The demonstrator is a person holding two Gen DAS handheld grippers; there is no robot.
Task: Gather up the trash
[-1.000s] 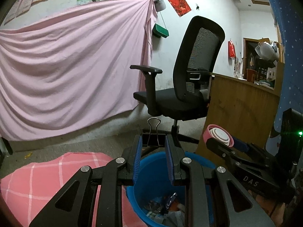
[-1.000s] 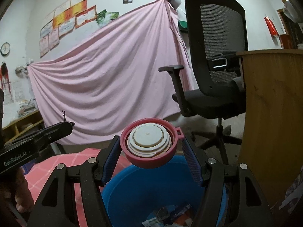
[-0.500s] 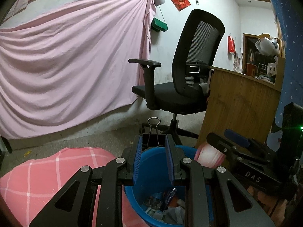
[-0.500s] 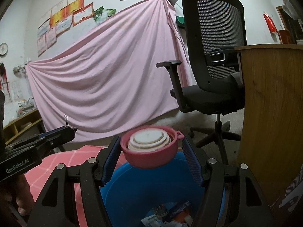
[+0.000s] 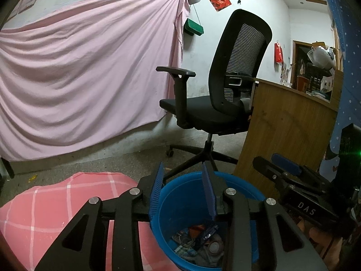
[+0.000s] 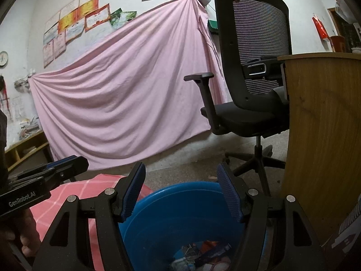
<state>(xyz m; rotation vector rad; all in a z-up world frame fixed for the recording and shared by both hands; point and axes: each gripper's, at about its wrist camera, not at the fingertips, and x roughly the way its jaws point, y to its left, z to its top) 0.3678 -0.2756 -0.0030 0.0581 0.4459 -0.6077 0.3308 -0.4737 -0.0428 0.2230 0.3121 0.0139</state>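
Note:
A blue bucket (image 5: 180,205) stands on the floor below both grippers, with several pieces of trash (image 5: 198,241) at its bottom; it also shows in the right wrist view (image 6: 171,216). My left gripper (image 5: 183,192) is open and empty above the bucket's left side. My right gripper (image 6: 180,192) is open and empty above the bucket; it shows in the left wrist view (image 5: 277,167) at the right. The left gripper shows in the right wrist view (image 6: 67,164) at the left.
A black office chair (image 5: 216,103) stands behind the bucket. A wooden desk panel (image 5: 284,135) is at the right. A pink checked cushion (image 5: 56,207) lies left of the bucket. A pink sheet (image 5: 90,79) hangs on the wall.
Both grippers opened. The binder clip left my left gripper and the pink lid left my right gripper; both dropped toward the bucket. Both grippers lowered slightly.

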